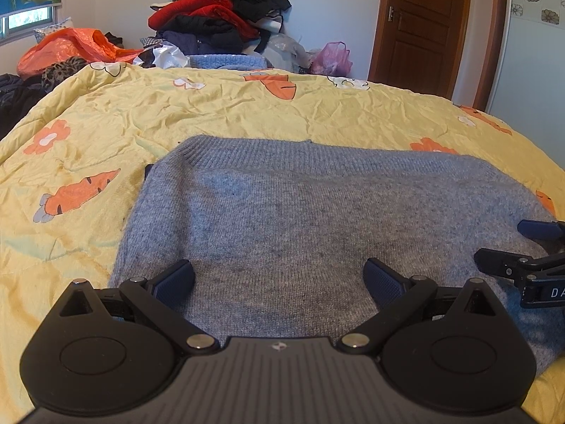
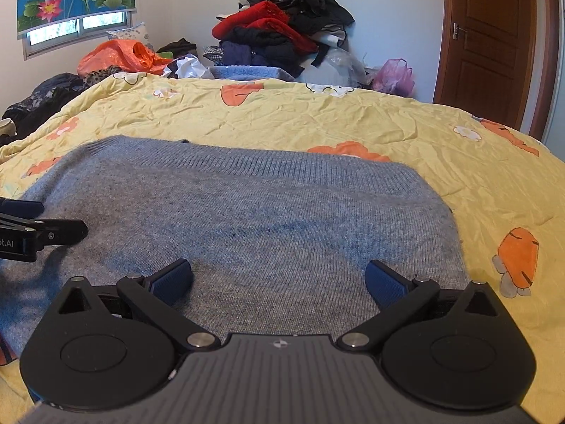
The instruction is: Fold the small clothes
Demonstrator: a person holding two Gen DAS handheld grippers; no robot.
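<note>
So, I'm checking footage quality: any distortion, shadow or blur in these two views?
Left wrist view: fisheye bends the brown wooden door; grey knitted sweater sharp, shadow at its right edge. Right wrist view: yellow carrot-print quilt curves, dark vignette corners, shadow on the sweater's left.

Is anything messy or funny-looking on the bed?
The grey sweater lies flat and looks fine. The messy part is the clothes pile against the far wall, heaped unevenly with loose plastic bags beside it. Both grippers hover open, holding nothing.
</note>
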